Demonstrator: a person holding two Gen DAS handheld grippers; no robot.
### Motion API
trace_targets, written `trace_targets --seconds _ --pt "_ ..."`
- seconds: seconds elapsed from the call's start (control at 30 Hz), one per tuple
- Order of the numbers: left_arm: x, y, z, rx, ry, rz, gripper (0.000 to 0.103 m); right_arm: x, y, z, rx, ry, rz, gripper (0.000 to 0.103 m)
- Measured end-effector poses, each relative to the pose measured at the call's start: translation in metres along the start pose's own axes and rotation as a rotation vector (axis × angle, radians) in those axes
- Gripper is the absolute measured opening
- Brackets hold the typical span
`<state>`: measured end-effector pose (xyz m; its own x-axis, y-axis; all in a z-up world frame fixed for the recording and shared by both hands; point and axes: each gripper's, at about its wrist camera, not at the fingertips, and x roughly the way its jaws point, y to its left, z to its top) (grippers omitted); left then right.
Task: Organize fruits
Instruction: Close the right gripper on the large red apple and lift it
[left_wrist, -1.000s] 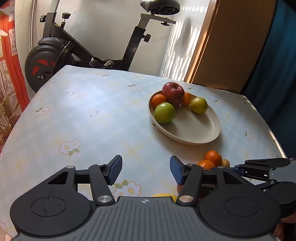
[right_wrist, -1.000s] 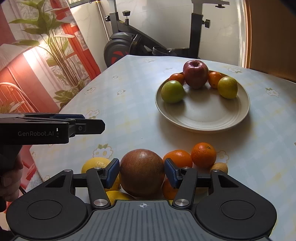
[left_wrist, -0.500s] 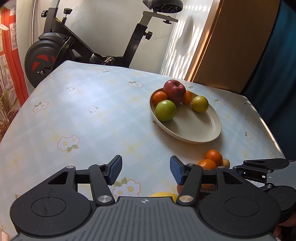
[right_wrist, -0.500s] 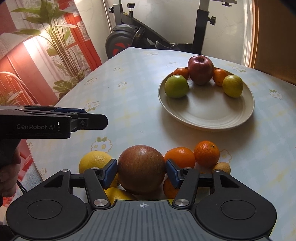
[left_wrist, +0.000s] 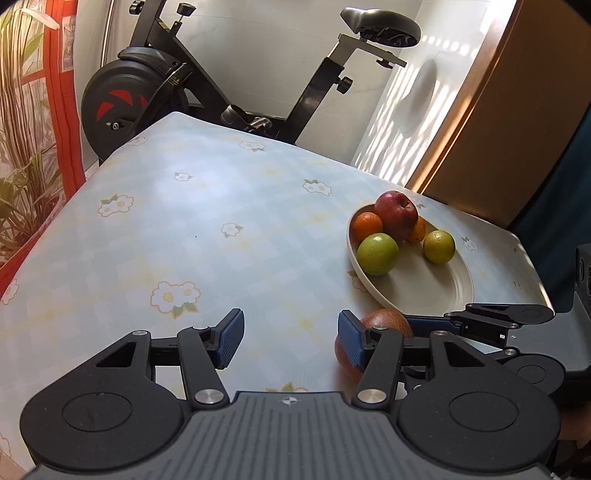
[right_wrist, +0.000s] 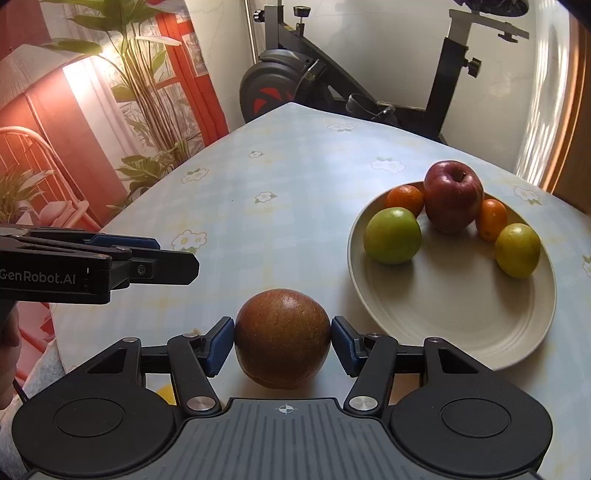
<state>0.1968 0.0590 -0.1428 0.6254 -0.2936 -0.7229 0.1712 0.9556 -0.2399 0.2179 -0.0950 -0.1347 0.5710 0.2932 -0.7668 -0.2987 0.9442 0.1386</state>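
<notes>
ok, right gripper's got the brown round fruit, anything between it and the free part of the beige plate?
Nothing visible. The right gripper is clamped on the brown round fruit, and only bare tablecloth lies between it and the beige plate's near rim. The green apple and other fruits sit along the plate's far side.

Bright daylight dapples the wall at right, fruit casts soft shadows, and fisheye edges curve strongly.

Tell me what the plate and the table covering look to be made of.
Plate: probably glazed ceramic, possibly melamine; smooth cream surface with a soft sheen and moulded concentric rings near the rim.
Table covering: likely wipe-clean vinyl or oilcloth; printed check-and-flower pattern, lying flat with a slightly glossy reflection of window light.
</notes>
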Motion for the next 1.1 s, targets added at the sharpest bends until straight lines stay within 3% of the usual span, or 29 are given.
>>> trace_targets --seconds 0.2,0.43,1.1 --pt "0.021 0.007 0.013 -0.037 0.041 0.0 0.056 0.015 0.003 0.01 -0.041 -0.038 0.011 0.054" --pt "0.043 0.008 0.017 -0.08 0.106 -0.05 0.055 0.001 -0.01 -0.011 0.01 -0.067 0.041 0.054" --pt "0.041 -0.036 0.003 0.028 0.152 -0.175 0.055 -0.023 -0.016 -0.048 0.089 -0.072 0.048 0.054"
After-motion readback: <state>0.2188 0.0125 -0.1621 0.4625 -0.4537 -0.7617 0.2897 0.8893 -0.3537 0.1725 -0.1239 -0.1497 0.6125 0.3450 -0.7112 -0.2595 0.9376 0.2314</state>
